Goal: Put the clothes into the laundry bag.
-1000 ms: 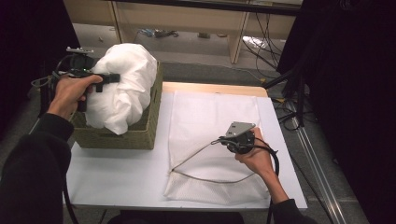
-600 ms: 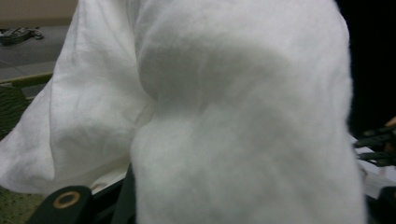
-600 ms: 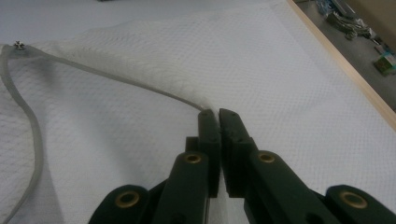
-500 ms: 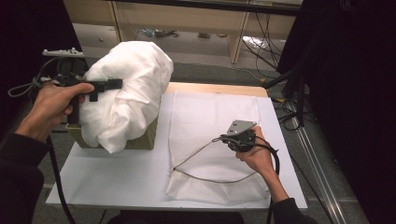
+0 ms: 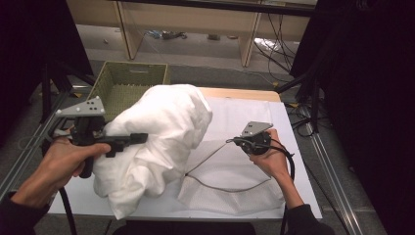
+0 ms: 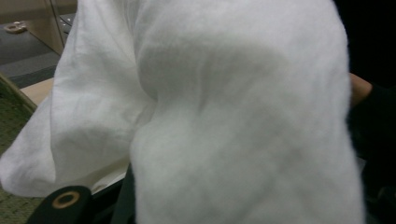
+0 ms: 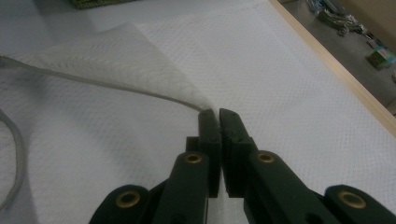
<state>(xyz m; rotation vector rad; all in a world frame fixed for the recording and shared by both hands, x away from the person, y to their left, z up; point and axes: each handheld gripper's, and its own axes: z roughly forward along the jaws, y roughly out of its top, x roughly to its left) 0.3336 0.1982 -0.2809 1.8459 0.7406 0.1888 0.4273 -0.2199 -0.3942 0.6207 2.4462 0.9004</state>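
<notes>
A bulky white pillow [image 5: 161,142] hangs above the table's left side, with my left gripper [image 5: 139,138] shut on its side. In the left gripper view the pillow [image 6: 224,116] covers the jaw tips. A flat white mesh bag [image 5: 235,181] with a grey corded rim lies on the table under my right gripper [image 5: 236,142]. In the right gripper view that gripper [image 7: 218,114] is shut on the bag's grey rim [image 7: 116,86] and holds the edge slightly raised.
A green woven basket [image 5: 128,83] stands at the table's back left, behind the pillow. The table's wooden far edge [image 5: 244,93] and metal side rails border the white surface. Shelving and cables lie on the floor beyond.
My left gripper has lifted the pillow out of the green basket and carried it right, toward the mesh bag. The right gripper has kept still on the bag's rim.
</notes>
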